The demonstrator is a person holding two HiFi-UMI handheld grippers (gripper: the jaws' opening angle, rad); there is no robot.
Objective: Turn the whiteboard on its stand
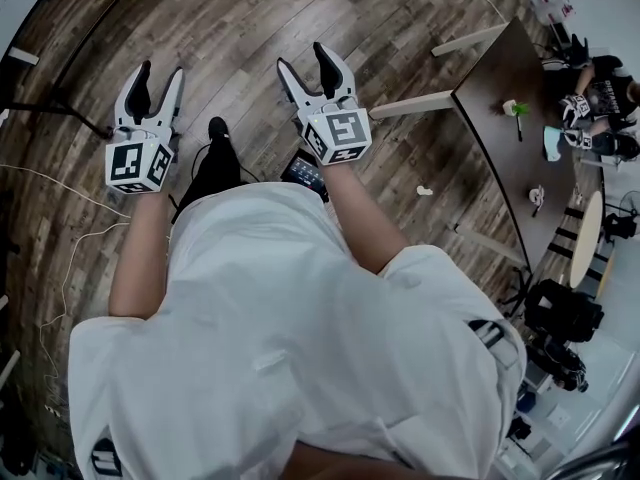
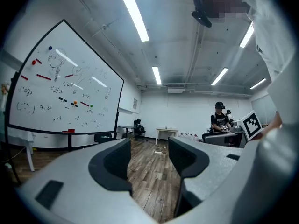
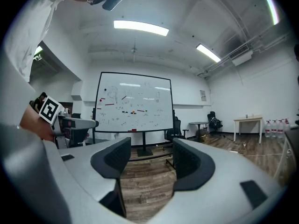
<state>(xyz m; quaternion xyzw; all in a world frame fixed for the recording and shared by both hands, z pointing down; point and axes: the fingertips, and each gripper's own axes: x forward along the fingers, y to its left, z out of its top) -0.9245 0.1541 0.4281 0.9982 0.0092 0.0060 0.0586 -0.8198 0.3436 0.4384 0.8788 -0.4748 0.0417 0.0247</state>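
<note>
The person holds the left gripper (image 1: 160, 74) and right gripper (image 1: 303, 60) out over the plank floor (image 1: 250, 28), both with jaws apart and nothing between them. Only the head view takes in the brown table (image 1: 505, 158) beside them. Only the gripper views catch the whiteboard (image 3: 135, 101), well across the room. The right one faces it squarely on its stand (image 3: 144, 144), and the left sees it slanting.

Office meeting room: whiteboard (image 3: 135, 101), desks (image 3: 246, 120), ceiling strip lights (image 3: 140, 27)

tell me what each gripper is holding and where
Nothing is held. The left gripper and right gripper both stand open and empty, and the whiteboard is well away from them.
</note>
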